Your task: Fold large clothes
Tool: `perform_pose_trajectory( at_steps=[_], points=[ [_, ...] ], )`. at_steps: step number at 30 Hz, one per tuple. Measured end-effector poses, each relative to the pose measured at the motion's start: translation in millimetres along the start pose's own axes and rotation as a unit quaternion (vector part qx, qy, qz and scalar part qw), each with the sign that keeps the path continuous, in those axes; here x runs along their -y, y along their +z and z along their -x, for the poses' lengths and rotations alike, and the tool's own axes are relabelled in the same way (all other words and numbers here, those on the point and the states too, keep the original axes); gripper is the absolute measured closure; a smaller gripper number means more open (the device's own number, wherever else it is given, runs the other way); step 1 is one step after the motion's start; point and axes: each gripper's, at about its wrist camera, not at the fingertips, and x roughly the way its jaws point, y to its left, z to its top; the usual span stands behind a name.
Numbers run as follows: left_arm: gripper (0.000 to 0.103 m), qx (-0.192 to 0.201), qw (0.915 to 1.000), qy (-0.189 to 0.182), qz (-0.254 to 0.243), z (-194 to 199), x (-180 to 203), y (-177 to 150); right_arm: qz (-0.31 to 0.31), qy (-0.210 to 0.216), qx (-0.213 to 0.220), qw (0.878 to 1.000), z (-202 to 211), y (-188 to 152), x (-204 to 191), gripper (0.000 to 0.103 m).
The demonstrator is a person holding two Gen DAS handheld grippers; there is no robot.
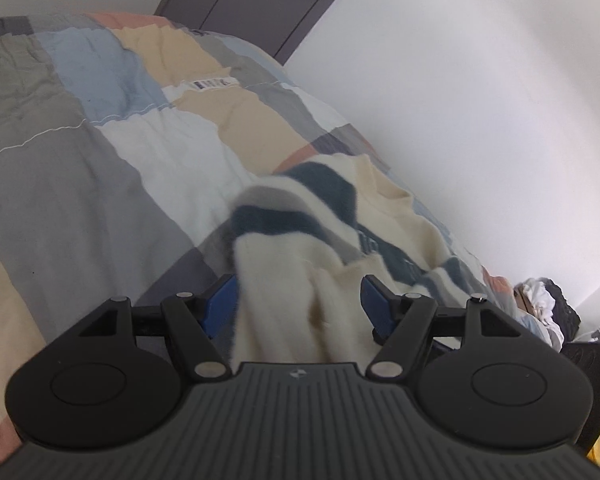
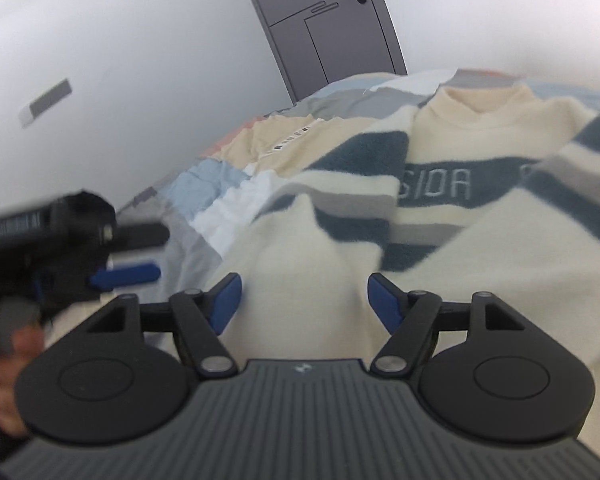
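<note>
Currently both jaws stand wide: left hand-held gripper [image 1: 296, 304] and right hand-held gripper [image 2: 304, 300] straddle sweater [image 2: 480, 200] folds on the bed [image 1: 80, 184], pads not pressing. Risk: folded sleeves slide apart, since nothing pins them.

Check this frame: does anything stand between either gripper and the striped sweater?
Nothing visible does. Cream fabric of the striped sweater already lies in the gap of the right gripper, and a bunched part of it sits between the open blue fingers of the left gripper. Only the patchwork bedcover lies around it.
</note>
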Motion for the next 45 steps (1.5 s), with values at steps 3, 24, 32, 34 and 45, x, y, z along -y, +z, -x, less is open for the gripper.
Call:
perform_pose_trajectory(
  at_steps=[3,24,32,34,45],
  points=[
    [0.030,-0.002,0.9999,0.004,0.011,-9.2,-7.1,1.4,-0.006,0.007,-0.013,1.000,-18.5,3.5,-3.8,0.030],
    [0.030,-0.016,0.9984,-0.021,0.050,-32.6,-4.9,-9.7,-0.037,-0.018,0.013,0.999,75.8,-22.3,11.3,0.091],
    [0.030,-0.059,0.9981,-0.005,-0.016,-41.5,20.0,-29.0,-0.090,-0.082,-0.039,0.992,79.8,-47.8,28.8,0.090],
    [0.030,-0.079,0.9960,0.005,-0.041,-47.2,27.7,-38.3,-0.103,-0.089,-0.040,0.990,79.5,-48.1,33.1,0.090],
    [0.030,-0.124,0.9914,0.007,-0.041,-59.5,26.4,-48.0,-0.172,-0.127,0.012,0.977,105.8,-39.7,40.3,0.033]
  ],
)
